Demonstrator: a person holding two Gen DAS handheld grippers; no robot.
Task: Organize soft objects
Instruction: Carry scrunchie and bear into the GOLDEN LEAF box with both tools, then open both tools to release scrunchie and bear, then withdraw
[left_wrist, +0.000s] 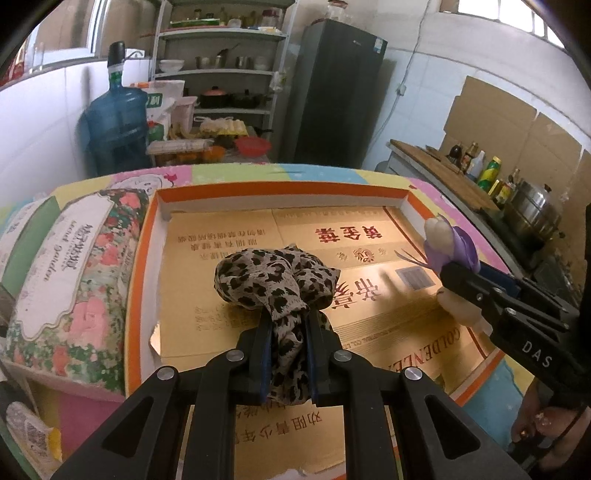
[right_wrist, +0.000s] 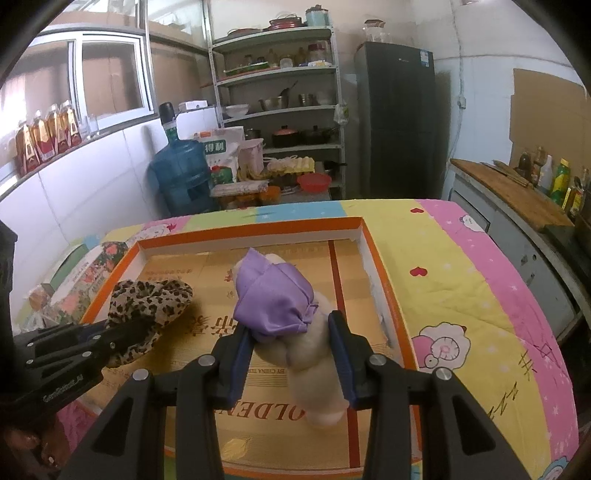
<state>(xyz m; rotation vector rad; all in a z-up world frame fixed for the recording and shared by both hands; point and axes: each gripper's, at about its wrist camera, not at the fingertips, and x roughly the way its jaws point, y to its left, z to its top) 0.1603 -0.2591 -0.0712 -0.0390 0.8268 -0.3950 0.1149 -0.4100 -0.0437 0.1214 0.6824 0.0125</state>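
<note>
My left gripper is shut on a bunched leopard-print cloth, held over the shallow orange-rimmed cardboard tray. In the right wrist view the same cloth hangs from the left gripper at the left. My right gripper is shut on a cream plush toy in a purple satin dress, also above the tray. From the left wrist view the toy shows at the right, clamped in the right gripper.
The tray lies on a colourful patterned quilt covering the table. A floral pillow lies left of the tray. Behind stand a blue water jug, shelves and a dark fridge; a counter with bottles runs right.
</note>
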